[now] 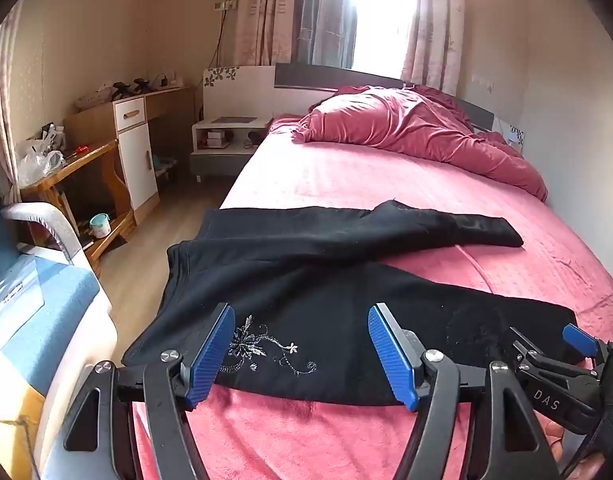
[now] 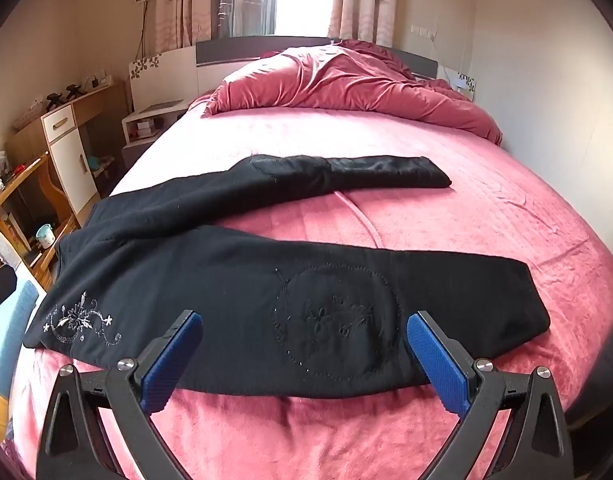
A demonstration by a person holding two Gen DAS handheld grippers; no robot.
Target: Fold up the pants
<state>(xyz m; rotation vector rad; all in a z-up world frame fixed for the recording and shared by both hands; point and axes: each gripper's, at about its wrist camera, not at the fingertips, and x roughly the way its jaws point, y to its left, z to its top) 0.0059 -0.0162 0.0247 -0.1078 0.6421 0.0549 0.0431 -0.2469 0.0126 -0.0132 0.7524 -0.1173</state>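
Black pants [image 1: 326, 280] lie spread on the pink bed [image 1: 346, 176], waist at the left, two legs running right and apart in a V. They also show in the right wrist view [image 2: 234, 288]. My left gripper [image 1: 302, 356] is open, hovering over the near leg's hip by the silver flower embroidery [image 1: 262, 348]. My right gripper [image 2: 306, 364] is open over the near leg's round stitched knee patch [image 2: 338, 320]; its blue pad [image 1: 578, 338] shows at the right edge of the left wrist view. Neither holds cloth.
A crumpled pink duvet [image 1: 418, 128] lies at the head of the bed. A nightstand [image 1: 226, 136], a wooden desk with a white cabinet [image 1: 134, 148] and a low table [image 1: 74, 176] stand along the left wall. A blue chair [image 1: 38, 280] is close at the left.
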